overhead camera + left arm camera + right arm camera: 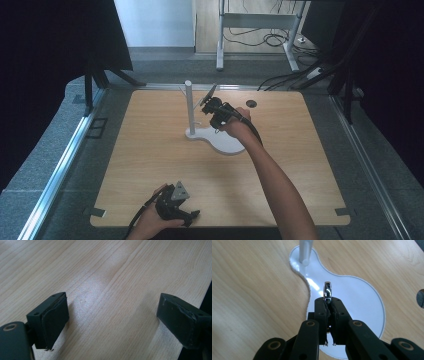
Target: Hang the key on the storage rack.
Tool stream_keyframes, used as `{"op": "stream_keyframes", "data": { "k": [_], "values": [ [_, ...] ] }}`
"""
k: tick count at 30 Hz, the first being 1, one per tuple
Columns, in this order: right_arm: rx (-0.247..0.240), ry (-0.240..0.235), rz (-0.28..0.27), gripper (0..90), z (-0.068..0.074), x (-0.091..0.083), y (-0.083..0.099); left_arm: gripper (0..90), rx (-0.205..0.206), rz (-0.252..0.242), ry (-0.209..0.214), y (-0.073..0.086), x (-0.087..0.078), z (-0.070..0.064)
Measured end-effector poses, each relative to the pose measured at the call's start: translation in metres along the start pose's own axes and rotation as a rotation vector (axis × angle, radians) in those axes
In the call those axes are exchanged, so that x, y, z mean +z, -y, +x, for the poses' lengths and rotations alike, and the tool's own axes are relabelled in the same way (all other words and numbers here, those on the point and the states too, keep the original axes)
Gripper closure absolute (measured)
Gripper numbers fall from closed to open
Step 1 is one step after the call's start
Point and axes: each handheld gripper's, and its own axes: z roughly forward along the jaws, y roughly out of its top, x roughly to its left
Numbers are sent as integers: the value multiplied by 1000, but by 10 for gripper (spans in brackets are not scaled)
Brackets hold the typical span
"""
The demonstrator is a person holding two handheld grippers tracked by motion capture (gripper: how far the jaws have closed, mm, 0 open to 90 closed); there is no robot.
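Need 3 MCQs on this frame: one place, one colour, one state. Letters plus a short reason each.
1. Where is the white stand?
A. middle of the wooden table
B. on the floor
C. at the table's near edge

2. What colour is the stand's upright post?
A. black
B. white
C. red

3. How is the right hand-held gripper?
A. wide open, holding nothing
B. lying on the table
C. shut on a shiny metal ring

Answers:
1 A: the high view shows its base on the table's middle.
2 B: post and base are both white.
3 C: the right gripper view shows the jaws pinched together on the ring above the base. The left hand-held gripper is the open one.
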Motion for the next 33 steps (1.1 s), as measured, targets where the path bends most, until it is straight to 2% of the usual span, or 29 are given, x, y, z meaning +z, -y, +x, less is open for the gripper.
{"op": "stream_keyframes", "data": {
  "k": [8, 13, 25, 33],
  "values": [
    [26, 11, 3, 843, -13, 3, -9, 108, -8, 5, 8, 0, -1, 0],
    [44, 21, 0, 843, -24, 6, -26, 108, -8, 2, 21, 0, -2, 2],
    [43, 31, 7, 843, -30, 15, -54, 108, -5, -1, 26, 1, -2, 2],
    [71, 41, -14, 843, -41, 8, -63, 108, -6, -2, 37, 1, -3, 4]
  ]
}}
